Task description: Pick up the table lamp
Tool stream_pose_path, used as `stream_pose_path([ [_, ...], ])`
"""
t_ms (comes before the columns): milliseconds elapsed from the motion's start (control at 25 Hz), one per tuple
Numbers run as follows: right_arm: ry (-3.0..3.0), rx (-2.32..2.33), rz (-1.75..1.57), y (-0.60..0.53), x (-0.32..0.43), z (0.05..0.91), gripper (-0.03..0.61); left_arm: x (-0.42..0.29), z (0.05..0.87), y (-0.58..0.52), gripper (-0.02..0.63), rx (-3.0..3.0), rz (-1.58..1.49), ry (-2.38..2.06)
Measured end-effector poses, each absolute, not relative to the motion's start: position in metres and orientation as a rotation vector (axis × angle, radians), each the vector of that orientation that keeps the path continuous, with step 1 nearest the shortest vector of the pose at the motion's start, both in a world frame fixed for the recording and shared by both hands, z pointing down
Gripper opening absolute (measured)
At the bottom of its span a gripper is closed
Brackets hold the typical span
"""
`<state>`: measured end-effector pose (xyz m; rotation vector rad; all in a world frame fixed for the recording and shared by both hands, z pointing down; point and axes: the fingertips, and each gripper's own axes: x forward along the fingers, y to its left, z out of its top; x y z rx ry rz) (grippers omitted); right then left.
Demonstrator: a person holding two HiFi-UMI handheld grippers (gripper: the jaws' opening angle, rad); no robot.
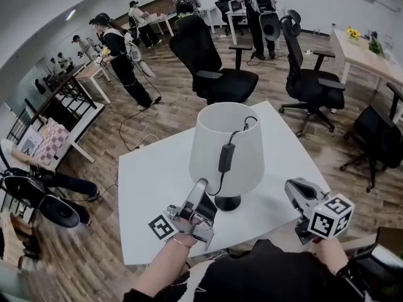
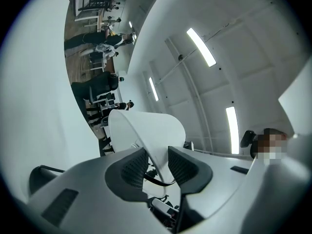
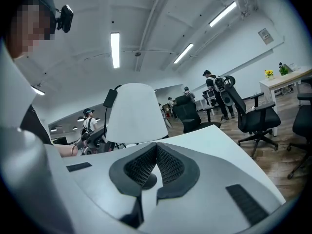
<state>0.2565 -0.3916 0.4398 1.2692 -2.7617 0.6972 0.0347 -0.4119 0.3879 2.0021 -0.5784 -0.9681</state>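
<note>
The lamp (image 1: 227,151) stands at the near middle of the white worktop (image 1: 151,181). It has a plain white shade (image 1: 217,137) shaped like a cone with the top cut off, narrower at the top and open there, over a small round black base (image 1: 228,202). A black cord (image 1: 242,129) comes out of the open top and hangs down the near side of the shade. It carries 1 slim black switch (image 1: 225,158) that lies against the white wall. Whether the base touches the worktop or hangs just above it cannot be told.

The left hand-held gripper (image 1: 201,187) reaches up from the near left and is closed on the lower rim of the shade. In the left gripper view the thin white wall of the lamp (image 2: 146,126) runs between the 2 ribbed pads (image 2: 134,167) of the left hand-held gripper (image 2: 157,156). The cord loops just behind them.

The right hand-held gripper (image 1: 291,187) is near the lamp's right side, apart from it. Its jaws are pressed together with nothing between them. The right gripper view looks over the right hand-held gripper (image 3: 157,156) at the lamp (image 3: 136,113) just beyond.

Past the far edge of the worktop stand black office chairs (image 1: 214,61). Several people (image 1: 123,58) are on the wooden floor (image 1: 157,124). A desk (image 1: 362,55) at the far right carries yellow flowers (image 1: 354,34).
</note>
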Motion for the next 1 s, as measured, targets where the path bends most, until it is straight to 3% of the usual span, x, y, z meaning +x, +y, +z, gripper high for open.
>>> stream_pose_path([
  [440,-2.797,1.110,0.752,-0.411,0.234,0.456,0.015,0.036,0.378,-0.447,0.120,1.941,-1.020,-0.641],
  [920,-2.812,0.803,0.781,-0.441,0.158,0.505,0.017,0.042,0.379,-0.459,0.115,1.920,-1.003,-0.710],
  [960,-2.805,0.772,0.789,-0.442,0.149,0.510,0.023,0.041,0.379,-0.459,0.115,1.921,-0.999,-0.718],
  [1000,-2.792,0.741,0.798,-0.443,0.141,0.517,0.098,0.041,0.378,-0.460,0.115,1.920,-0.998,-0.727],
])
